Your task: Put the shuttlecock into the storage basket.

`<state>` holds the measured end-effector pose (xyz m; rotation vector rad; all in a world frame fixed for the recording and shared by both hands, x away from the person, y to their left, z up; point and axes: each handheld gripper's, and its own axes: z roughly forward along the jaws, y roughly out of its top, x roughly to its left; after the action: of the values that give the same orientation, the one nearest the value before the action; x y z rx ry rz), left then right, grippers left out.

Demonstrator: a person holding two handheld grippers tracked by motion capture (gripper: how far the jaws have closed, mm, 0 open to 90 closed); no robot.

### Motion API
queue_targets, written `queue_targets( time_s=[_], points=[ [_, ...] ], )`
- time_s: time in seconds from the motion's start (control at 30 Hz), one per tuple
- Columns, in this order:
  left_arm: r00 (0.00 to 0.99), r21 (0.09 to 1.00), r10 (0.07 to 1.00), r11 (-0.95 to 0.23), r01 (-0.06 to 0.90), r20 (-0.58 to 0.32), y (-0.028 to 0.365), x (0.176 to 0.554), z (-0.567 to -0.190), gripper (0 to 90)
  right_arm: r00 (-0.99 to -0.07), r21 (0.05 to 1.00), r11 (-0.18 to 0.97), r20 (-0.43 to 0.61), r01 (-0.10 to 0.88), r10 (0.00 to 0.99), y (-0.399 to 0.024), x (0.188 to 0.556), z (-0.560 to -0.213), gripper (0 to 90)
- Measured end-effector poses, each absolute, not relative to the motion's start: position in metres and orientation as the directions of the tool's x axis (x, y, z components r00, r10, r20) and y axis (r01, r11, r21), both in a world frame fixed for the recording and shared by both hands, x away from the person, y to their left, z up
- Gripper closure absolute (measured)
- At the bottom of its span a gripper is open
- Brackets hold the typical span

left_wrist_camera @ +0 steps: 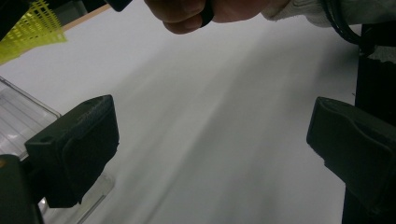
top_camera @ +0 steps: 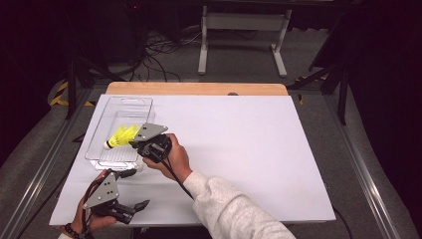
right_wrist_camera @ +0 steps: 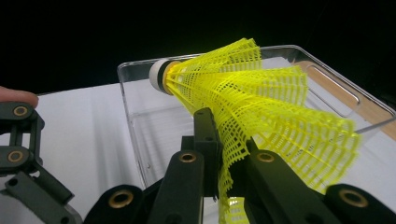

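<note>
2 grippers flank the clear rectangular plastic tray (top_camera: 102,130): near its front corner the left gripper (top_camera: 133,189) stands spread apart, empty. Over the tray, the right gripper (top_camera: 133,143) clamps a yellow mesh-skirted, white-capped plastic shuttlecock (top_camera: 119,137).

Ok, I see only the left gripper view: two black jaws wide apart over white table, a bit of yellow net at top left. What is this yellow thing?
Observer: A yellow shuttlecock; the right gripper is shut on its net skirt.
Operator: Where is it compared with the clear box at my left?
Observer: In the high view it hangs over the clear plastic bin, white cork end pointing toward the bin's left wall.
Operator: And is something already inside this bin?
Observer: No, nothing lies in it.
</note>
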<state>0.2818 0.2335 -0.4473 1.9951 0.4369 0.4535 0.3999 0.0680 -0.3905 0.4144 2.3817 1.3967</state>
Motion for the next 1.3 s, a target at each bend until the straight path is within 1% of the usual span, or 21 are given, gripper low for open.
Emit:
queue_targets(
  time_s=[0.5, 0.87, 0.97, 1.3],
  points=[
    [0.862, 0.904, 0.492, -0.413, 0.107, 0.123, 0.238, 0.279, -0.446, 3.9, -0.913, 0.861, 0.503, -0.146, 0.073, 0.381, 0.09, 0.4, -0.397, 87.5],
    [0.869, 0.901, 0.48, -0.421, 0.107, 0.121, 0.236, 0.279, -0.447, 3.8, -0.92, 0.846, 0.528, -0.141, 0.081, 0.367, 0.095, 0.402, -0.404, 87.4],
    [0.874, 0.898, 0.47, -0.427, 0.104, 0.122, 0.234, 0.279, -0.448, 5.8, -0.921, 0.843, 0.531, -0.137, 0.084, 0.364, 0.096, 0.403, -0.405, 87.3],
    [0.876, 0.896, 0.468, -0.43, 0.108, 0.118, 0.233, 0.279, -0.449, 5.1, -0.924, 0.834, 0.544, -0.136, 0.088, 0.358, 0.099, 0.404, -0.408, 87.2]
  ],
)
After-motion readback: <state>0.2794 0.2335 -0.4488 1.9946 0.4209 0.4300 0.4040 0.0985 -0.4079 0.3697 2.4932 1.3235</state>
